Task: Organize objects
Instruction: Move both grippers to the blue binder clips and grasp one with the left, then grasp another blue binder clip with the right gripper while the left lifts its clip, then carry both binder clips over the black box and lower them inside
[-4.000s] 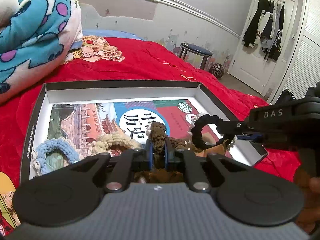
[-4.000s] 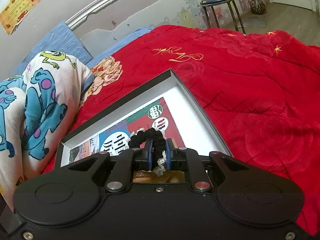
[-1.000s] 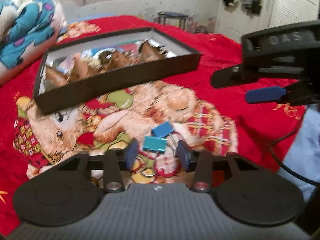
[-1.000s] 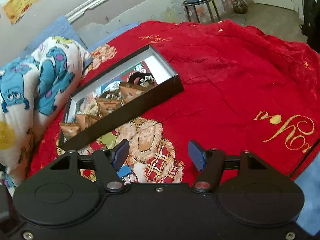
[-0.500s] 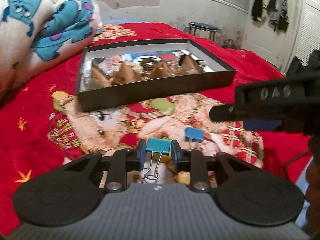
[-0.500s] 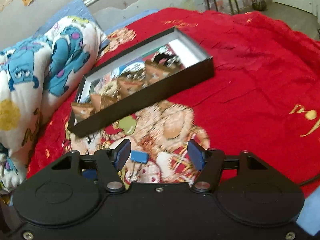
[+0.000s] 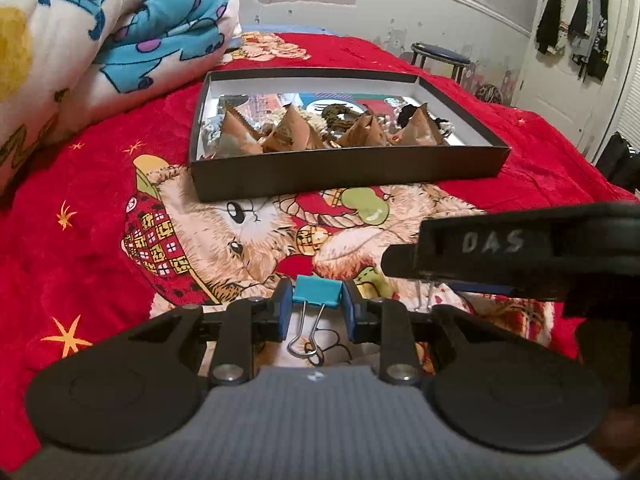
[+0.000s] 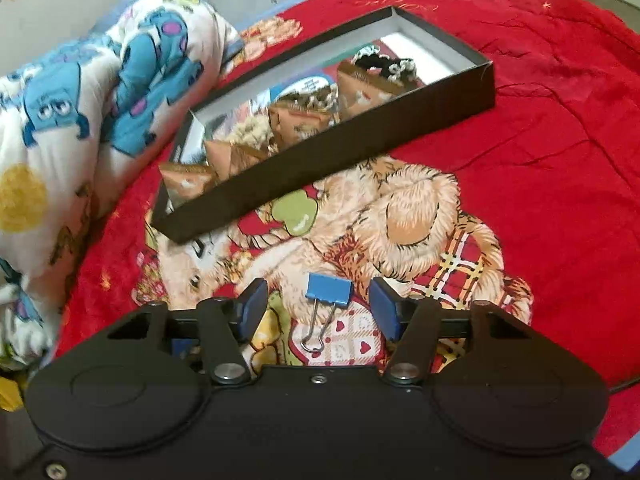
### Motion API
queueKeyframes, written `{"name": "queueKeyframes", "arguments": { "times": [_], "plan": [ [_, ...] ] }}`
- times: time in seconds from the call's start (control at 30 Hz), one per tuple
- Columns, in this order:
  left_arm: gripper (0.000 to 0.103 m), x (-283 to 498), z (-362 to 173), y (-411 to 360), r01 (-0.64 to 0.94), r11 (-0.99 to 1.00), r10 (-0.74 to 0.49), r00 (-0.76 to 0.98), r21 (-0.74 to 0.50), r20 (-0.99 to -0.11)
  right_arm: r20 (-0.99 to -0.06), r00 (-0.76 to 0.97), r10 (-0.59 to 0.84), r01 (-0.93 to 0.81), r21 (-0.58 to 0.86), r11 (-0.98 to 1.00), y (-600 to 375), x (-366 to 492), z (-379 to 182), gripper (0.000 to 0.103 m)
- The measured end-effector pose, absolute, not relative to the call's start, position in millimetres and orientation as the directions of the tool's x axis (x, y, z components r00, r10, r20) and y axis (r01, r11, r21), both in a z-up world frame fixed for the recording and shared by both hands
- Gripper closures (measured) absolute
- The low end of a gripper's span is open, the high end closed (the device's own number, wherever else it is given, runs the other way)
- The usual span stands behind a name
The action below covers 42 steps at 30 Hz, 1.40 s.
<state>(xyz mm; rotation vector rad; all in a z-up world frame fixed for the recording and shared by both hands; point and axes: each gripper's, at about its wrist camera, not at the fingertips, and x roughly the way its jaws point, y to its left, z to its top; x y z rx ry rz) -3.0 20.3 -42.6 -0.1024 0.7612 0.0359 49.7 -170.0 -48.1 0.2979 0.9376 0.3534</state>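
My left gripper [image 7: 316,307] is shut on a teal binder clip [image 7: 317,291], its wire handles pointing back at the camera. My right gripper [image 8: 318,307] is open, its jaws on either side of a blue binder clip [image 8: 329,287] that lies on the red bedspread, not touching it. The right gripper's body also shows at the right of the left wrist view [image 7: 492,242]. Beyond both stands a shallow black box [image 7: 344,170] holding brown paper cones and several hair scrunchies; it also shows in the right wrist view [image 8: 360,128].
A rolled cartoon-print quilt [image 7: 100,32] lies left of the box. The red bedspread [image 8: 560,160] with a teddy bear print stretches to the right. A stool [image 7: 438,56] and a door with hanging clothes [image 7: 576,12] stand at the back right.
My left gripper has closed on the teal clip and holds it. My right gripper has come down over the blue clip, jaws still open. Four seconds ago both were shut on scrunchies over the box.
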Motion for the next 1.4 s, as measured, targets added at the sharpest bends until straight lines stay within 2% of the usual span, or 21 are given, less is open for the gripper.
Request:
{"name": "queueKeyframes", "arguments": {
  "times": [0.07, 0.1, 0.13, 0.3, 0.5, 0.7, 1.07, 1.4],
  "plan": [
    [0.072, -2, -43, 21, -0.073, 0.993, -0.009, 0.720, -0.089, -0.694, -0.731, 0.553, 0.401, -0.165, 0.376, 0.912, -167, 51, -49, 0.059],
    [0.072, -2, -44, 21, -0.075, 0.993, -0.011, 0.720, -0.094, -0.694, -0.732, 0.572, 0.371, -0.153, 0.349, 0.925, -166, 51, -50, 0.072],
    [0.072, -1, -44, 21, -0.074, 0.993, -0.014, 0.719, -0.097, -0.695, -0.739, 0.583, 0.336, -0.149, 0.309, 0.939, -163, 50, -51, 0.076],
    [0.072, -1, -43, 22, -0.085, 0.991, -0.009, 0.724, -0.102, -0.689, -0.739, 0.611, 0.283, -0.187, 0.213, 0.959, -151, 44, -49, 0.076],
    [0.072, -1, -42, 22, -0.090, 0.989, -0.013, 0.746, -0.121, -0.666, -0.728, 0.614, 0.306, -0.161, 0.264, 0.951, -159, 46, -46, 0.076],
    [0.072, -4, -32, 16, -0.092, 0.993, 0.029, 0.790, -0.071, -0.612, -0.706, 0.610, 0.359, -0.153, 0.340, 0.928, -167, 50, -44, 0.076],
    [0.072, 5, -45, 16, -0.073, 0.994, 0.001, 0.736, -0.078, -0.677, -0.670, 0.620, 0.408, -0.139, 0.418, 0.898, -174, 55, -43, 0.076],
    [0.072, 0, -39, 20, -0.067, 0.991, -0.025, 0.742, -0.112, -0.670, -0.658, 0.639, 0.399, -0.140, 0.411, 0.901, -175, 51, -33, 0.077]
  ]
}}
